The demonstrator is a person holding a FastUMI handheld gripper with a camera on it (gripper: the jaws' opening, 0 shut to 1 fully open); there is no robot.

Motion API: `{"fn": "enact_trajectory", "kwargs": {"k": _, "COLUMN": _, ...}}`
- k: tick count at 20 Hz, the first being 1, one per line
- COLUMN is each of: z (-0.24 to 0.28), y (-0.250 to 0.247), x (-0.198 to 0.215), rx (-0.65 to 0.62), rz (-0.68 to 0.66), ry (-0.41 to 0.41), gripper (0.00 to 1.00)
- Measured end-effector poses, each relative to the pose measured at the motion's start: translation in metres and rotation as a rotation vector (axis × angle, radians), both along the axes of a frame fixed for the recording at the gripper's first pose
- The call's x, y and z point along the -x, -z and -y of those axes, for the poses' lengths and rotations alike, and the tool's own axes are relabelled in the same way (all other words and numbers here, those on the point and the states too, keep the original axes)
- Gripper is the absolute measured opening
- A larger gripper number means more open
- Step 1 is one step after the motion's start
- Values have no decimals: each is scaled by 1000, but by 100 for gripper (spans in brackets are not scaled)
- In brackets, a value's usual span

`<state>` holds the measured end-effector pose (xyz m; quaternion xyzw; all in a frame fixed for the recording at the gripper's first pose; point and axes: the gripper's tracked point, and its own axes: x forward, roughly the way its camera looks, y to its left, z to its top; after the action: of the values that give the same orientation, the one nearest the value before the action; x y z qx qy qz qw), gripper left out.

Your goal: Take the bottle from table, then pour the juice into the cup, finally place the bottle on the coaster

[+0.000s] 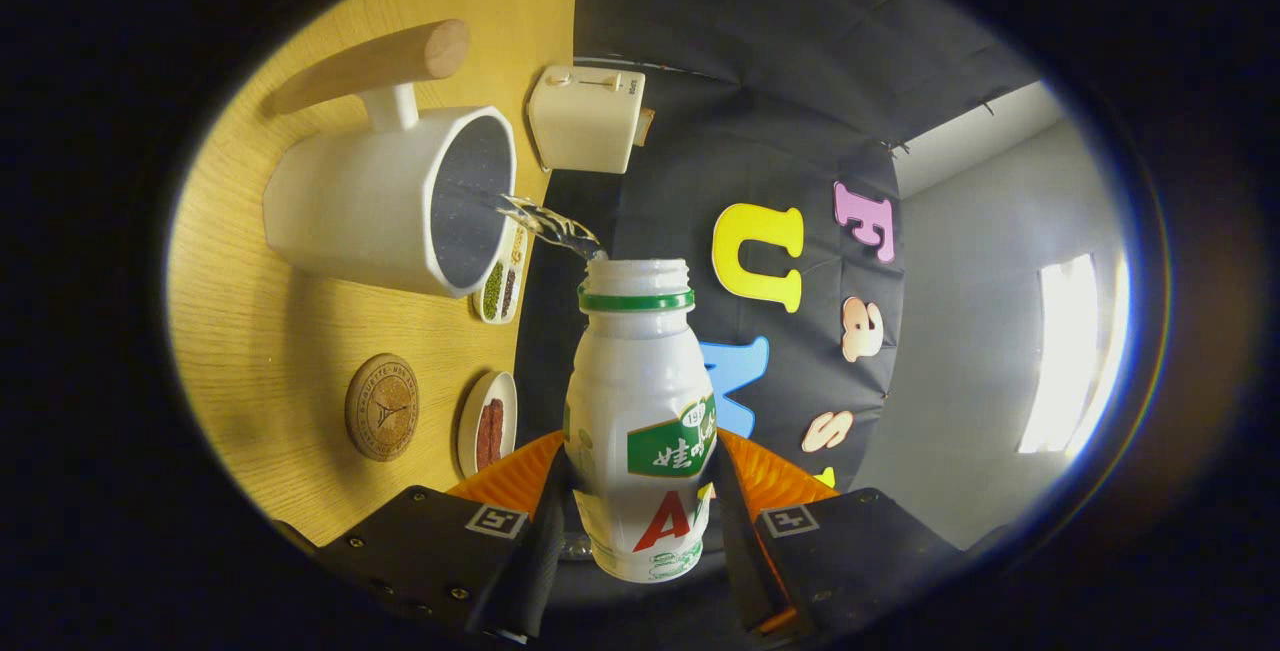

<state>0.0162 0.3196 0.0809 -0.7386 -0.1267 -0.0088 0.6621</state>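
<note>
My gripper (640,521) is shut on a white plastic bottle (640,401) with a green neck ring and a green label; both fingers press its lower body. The bottle is tipped over, its open mouth pointing at the white cup (385,201). A clear stream of liquid (545,221) runs from the mouth into the cup's dark inside. The cup has a wooden handle (375,61) and stands on the wooden table (260,341). A round cork coaster (382,406) lies on the table beside the cup, nearer my fingers.
A cream toaster (585,116) stands beyond the cup by the black cloth wall. A long dish (500,286) of green and dark grains lies next to the cup. A small white plate (487,423) with something brown sits close to the coaster.
</note>
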Motion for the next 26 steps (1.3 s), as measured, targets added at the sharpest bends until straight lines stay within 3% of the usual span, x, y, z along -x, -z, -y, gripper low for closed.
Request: {"fn": "enact_trajectory", "kwargs": {"k": 26, "z": 0, "y": -14, "x": 3, "rx": 40, "rz": 27, "ry": 0, "gripper": 70}}
